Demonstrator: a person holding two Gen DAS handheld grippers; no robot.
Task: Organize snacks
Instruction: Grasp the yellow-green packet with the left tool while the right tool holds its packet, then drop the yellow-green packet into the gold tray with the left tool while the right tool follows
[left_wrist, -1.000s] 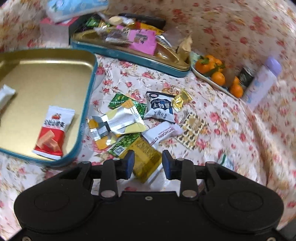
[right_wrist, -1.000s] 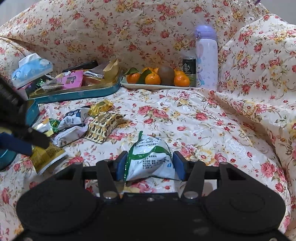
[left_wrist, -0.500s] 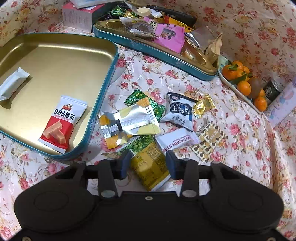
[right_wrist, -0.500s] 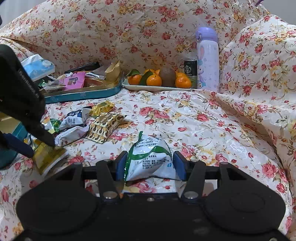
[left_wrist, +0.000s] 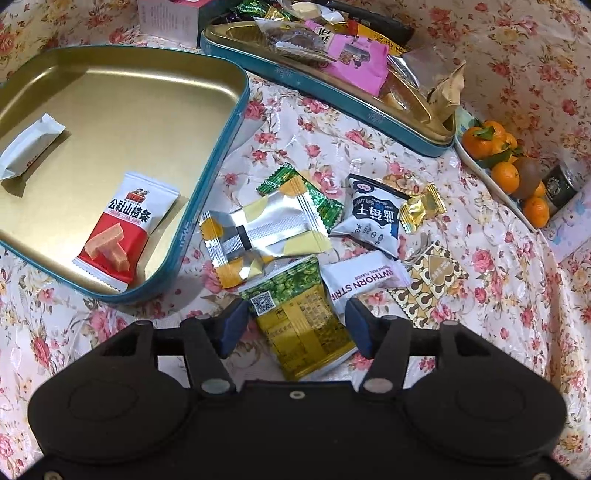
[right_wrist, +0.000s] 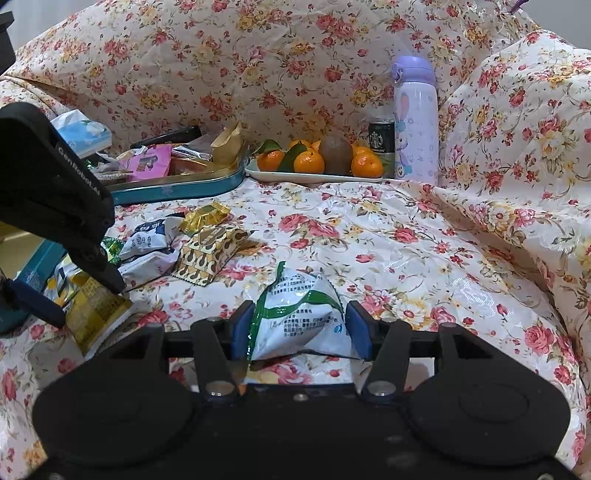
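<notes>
My left gripper (left_wrist: 296, 326) points down over a loose pile of snacks on the floral cloth. Its jaws are opening, and a green and yellow packet (left_wrist: 301, 325) lies flat between the pads, which do not press it. Left of the pile stands a gold tin tray with a teal rim (left_wrist: 221, 147); a red and white packet (left_wrist: 125, 229) and a white bar (left_wrist: 29, 147) lie in it. My right gripper (right_wrist: 300, 332) is shut on a white and green packet (right_wrist: 301, 314) low over the cloth. In the right wrist view the left gripper (right_wrist: 79, 295) hangs over the green and yellow packet (right_wrist: 96, 310).
A second teal tin (left_wrist: 369, 107) at the back holds several snacks. A plate of oranges and a kiwi (right_wrist: 317, 162), a dark can (right_wrist: 381, 136) and a purple bottle (right_wrist: 415, 122) stand behind. A tissue pack (right_wrist: 83, 133) sits far left. The cloth rises in folds at the right.
The left gripper's jaws have spread wide and it has tipped down closer over the green and yellow packet. The right gripper and its packet have stayed put.
</notes>
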